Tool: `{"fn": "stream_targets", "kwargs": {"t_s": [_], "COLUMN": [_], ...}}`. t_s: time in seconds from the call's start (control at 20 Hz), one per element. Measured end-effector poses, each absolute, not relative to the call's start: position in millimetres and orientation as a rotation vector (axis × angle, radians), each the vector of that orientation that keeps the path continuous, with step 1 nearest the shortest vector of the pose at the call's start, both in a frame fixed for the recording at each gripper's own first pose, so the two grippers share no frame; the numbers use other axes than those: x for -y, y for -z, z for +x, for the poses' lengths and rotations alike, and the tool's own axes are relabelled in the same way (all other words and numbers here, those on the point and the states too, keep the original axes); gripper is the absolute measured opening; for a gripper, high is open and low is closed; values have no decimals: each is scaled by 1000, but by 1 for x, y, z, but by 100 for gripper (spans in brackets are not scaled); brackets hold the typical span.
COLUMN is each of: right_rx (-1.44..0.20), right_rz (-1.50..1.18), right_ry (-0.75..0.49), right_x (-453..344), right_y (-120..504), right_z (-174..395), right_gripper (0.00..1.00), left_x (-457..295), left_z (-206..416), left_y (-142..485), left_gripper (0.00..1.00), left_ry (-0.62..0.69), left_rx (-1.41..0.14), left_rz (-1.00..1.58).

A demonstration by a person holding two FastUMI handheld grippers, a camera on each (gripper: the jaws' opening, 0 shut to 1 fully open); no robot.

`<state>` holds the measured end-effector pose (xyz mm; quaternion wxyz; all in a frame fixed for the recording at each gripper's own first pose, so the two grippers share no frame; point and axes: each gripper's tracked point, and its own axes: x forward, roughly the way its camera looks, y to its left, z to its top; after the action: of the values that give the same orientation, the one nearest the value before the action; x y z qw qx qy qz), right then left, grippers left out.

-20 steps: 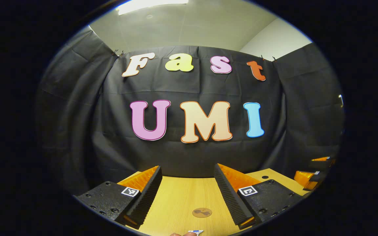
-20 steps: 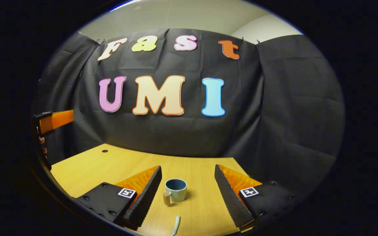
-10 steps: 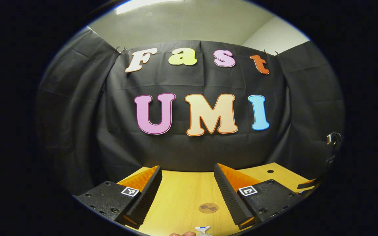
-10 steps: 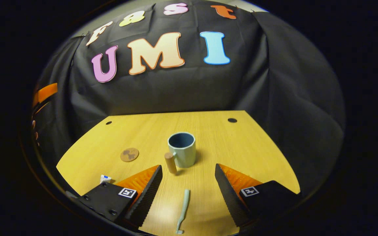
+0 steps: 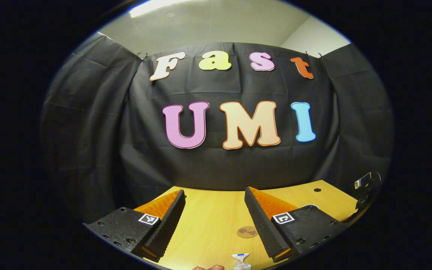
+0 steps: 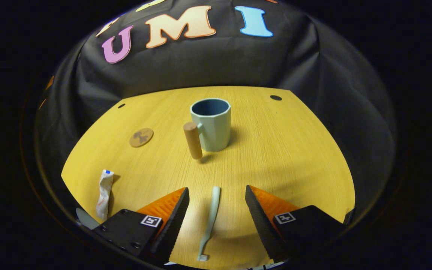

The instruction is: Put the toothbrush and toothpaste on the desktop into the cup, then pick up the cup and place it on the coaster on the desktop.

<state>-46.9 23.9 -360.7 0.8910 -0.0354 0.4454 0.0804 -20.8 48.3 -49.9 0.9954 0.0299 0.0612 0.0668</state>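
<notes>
- my right gripper (image 6: pixel 216 195) hangs above the desk (image 6: pixel 276 157) with its jaws apart, the toothbrush (image 6: pixel 210 221) lying flat between them, touching neither.
- beyond the toothbrush the cup (image 6: pixel 211 123) stands upright and empty, its wooden handle towards me.
- left of the cup lie the crumpled toothpaste (image 6: pixel 104 193) and, farther back, the coaster (image 6: pixel 141 137).
- my left gripper (image 5: pixel 214 200) is parted too, gripping nothing, the coaster (image 5: pixel 247 231) showing between its fingers.

left tool (image 5: pixel 214 210) open, above desktop (image 5: pixel 208 225) | coaster (image 5: pixel 247 231) between fingers | toothpaste (image 5: pixel 241 260) nearer, flat
</notes>
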Motion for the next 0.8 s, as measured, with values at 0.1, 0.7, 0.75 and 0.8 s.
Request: {"fn": "stream_targets", "kwargs": {"t_s": [0.1, 0.7, 0.75, 0.8], "right_rx": [-956, -1178, -1185, -1200], "right_rz": [-101, -163, -160, -168], "right_ry": [-173, -236, -235, -225], "right_x": [-22, -34, -33, -31], "right_y": [371, 407, 406, 408], "right_z": [-54, -75, -74, -74], "right_gripper": [93, 54, 54, 48], "left_x": [-51, -65, -66, -66], "left_z": [-26, -46, -47, -46], "left_y": [55, 74, 74, 76], "left_gripper": [94, 94, 94, 94], "left_ry": [-144, -186, -187, -186], "left_rx": [-138, -199, -198, -203], "left_rz": [58, 85, 89, 96]}}
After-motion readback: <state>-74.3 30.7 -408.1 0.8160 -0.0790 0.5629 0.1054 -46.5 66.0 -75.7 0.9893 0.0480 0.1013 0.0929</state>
